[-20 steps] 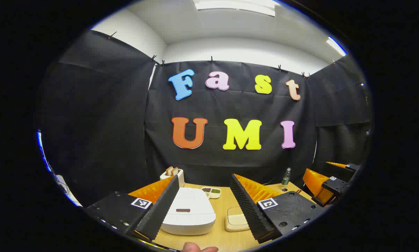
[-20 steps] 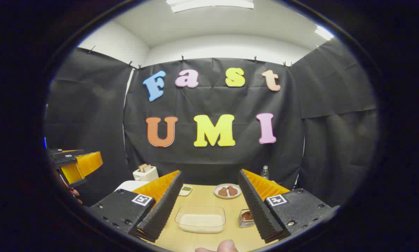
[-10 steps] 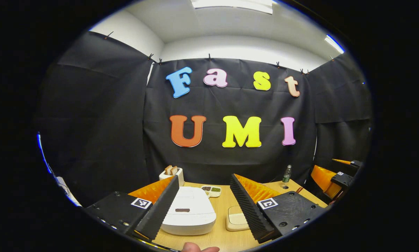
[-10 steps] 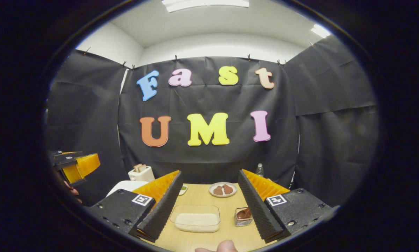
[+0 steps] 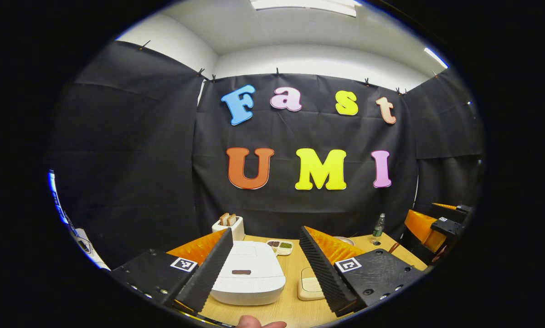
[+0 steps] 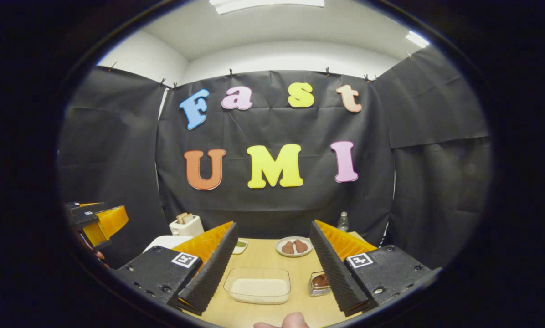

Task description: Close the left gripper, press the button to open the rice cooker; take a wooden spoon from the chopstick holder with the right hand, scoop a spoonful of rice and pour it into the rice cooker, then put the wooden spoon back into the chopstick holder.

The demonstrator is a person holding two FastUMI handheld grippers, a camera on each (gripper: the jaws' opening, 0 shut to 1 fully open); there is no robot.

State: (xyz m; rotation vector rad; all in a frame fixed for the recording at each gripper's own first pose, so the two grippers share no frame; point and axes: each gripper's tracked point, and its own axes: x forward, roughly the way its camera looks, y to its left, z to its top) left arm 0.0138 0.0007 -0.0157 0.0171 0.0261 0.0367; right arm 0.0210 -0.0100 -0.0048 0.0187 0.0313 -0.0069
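The white rice cooker (image 5: 249, 278) stands shut on the wooden table, a dark button (image 5: 241, 272) on its lid, just beyond my left gripper (image 5: 265, 230), which is open and holds nothing. In the right gripper view a clear box of white rice (image 6: 259, 286) lies between the fingers of my open right gripper (image 6: 273, 224). Beside that box on the right stands a small clear holder (image 6: 319, 282) with something brown in it, half hidden by a finger. The cooker's edge (image 6: 162, 241) peeks out at the left.
A toaster (image 5: 229, 225) with bread, a divided dish (image 5: 280, 246), a beige square block (image 5: 308, 286) and a bottle (image 5: 378, 228) stand on the table. A plate (image 6: 293, 246) of brown food sits behind the rice box. Black cloth walls close in the table.
Both views have shifted only slightly; the left gripper has drifted a little so the cooker sits marginally more to the right. Both grippers stay open and hold nothing.
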